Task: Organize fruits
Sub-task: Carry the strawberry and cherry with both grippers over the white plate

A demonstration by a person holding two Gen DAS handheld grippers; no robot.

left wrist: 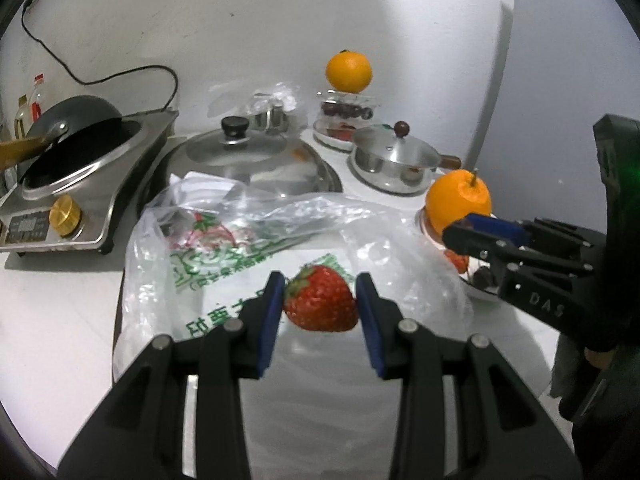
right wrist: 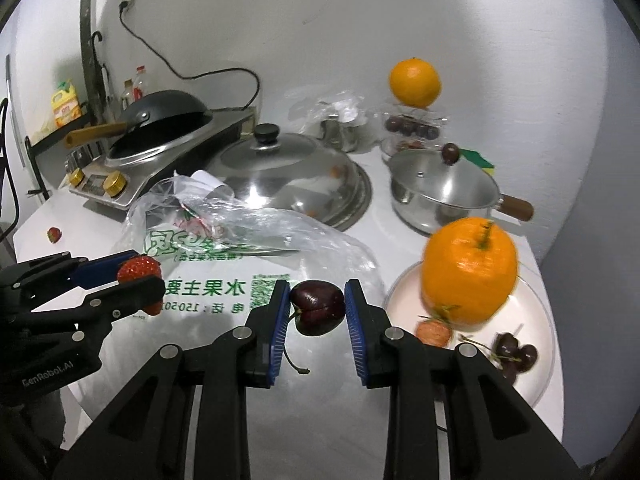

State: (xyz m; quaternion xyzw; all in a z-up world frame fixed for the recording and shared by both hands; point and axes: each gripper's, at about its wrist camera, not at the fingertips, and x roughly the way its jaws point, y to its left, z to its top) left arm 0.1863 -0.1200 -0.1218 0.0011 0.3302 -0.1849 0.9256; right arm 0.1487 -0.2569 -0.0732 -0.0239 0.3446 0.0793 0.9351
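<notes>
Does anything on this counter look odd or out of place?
Yes. An orange is perched on top of a clear container of cherries by the wall, which looks precarious. A lone strawberry also lies near the counter's left edge, far from the plate holding the other fruit.

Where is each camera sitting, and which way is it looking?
Left wrist: rides the left gripper, looking forward over the strawberry it holds toward the pots; the right gripper shows at right.
Right wrist: rides the right gripper, looking over its cherry; the left gripper shows at left.
Shared: plastic bag, plate, both oranges.
</notes>
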